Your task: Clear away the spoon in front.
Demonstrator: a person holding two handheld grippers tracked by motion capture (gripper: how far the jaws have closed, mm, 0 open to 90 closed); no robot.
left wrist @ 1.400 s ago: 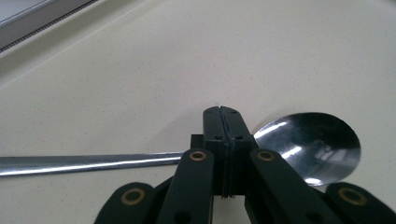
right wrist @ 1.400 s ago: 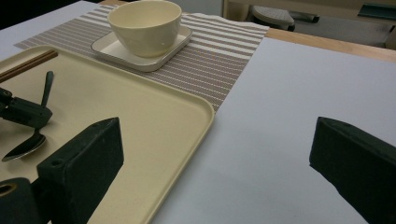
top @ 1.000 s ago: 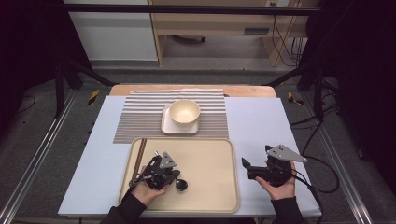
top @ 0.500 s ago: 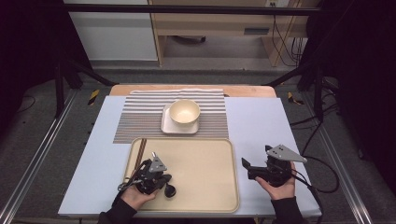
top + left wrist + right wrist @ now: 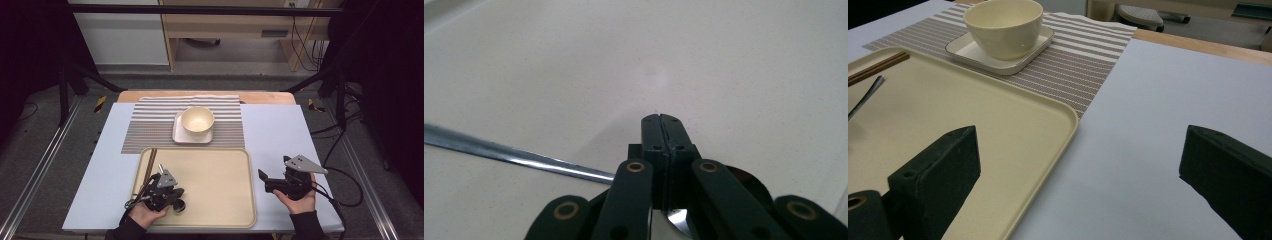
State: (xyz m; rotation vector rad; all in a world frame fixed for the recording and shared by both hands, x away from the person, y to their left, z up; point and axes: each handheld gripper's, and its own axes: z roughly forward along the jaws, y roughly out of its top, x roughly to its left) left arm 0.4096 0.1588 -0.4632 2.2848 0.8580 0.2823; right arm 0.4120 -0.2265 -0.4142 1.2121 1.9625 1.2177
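- Left gripper (image 5: 170, 192): jaws clenched on a shiny metal spoon (image 5: 514, 156), low over the beige plastic tray (image 5: 220, 180).
- Right gripper (image 5: 272, 181): jaws released, holding nothing, beside the tray.

Glossy metal spoon (image 5: 519, 159) on smooth matt plastic tray (image 5: 724, 65)

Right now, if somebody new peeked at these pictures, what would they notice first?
Probably the round cream bowl sitting on a square cream plate on the striped placemat at the far side of the table. Next, the big beige tray in front, where the left gripper has its jaws shut over a shiny metal spoon. The right gripper rests open beside the tray.
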